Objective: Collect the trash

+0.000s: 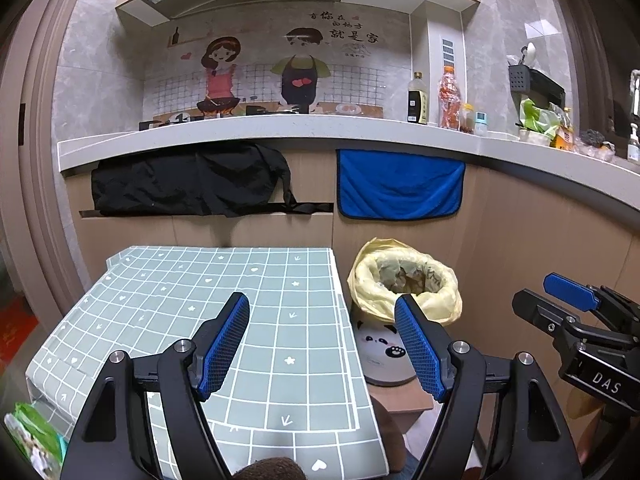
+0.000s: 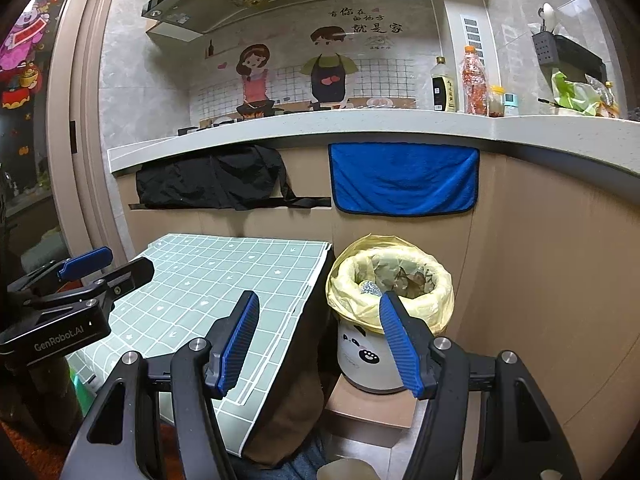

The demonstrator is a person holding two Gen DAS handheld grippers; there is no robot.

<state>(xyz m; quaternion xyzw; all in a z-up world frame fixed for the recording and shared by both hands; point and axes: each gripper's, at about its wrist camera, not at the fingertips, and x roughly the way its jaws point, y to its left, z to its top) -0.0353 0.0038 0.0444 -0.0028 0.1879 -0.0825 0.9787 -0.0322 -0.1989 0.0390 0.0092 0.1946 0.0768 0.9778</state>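
Note:
A small white panda bin [image 1: 384,354] lined with a yellow bag [image 1: 404,280] stands to the right of a low table with a green grid cloth [image 1: 224,320]. The bag holds crumpled paper and a foil ball [image 2: 370,288]. My left gripper [image 1: 322,344] is open and empty above the table's right part. My right gripper [image 2: 318,340] is open and empty, between the table's edge [image 2: 312,292] and the bin [image 2: 368,364]. The right gripper also shows at the right edge of the left wrist view [image 1: 572,312], and the left gripper at the left of the right wrist view [image 2: 100,272].
A green packet [image 1: 34,436] lies at the lower left by the table. The bin stands on a brown stool [image 2: 372,412]. Behind is a kitchen counter [image 1: 280,132] with bottles [image 1: 450,98], a hanging blue towel [image 1: 400,184] and black cloth [image 1: 192,184].

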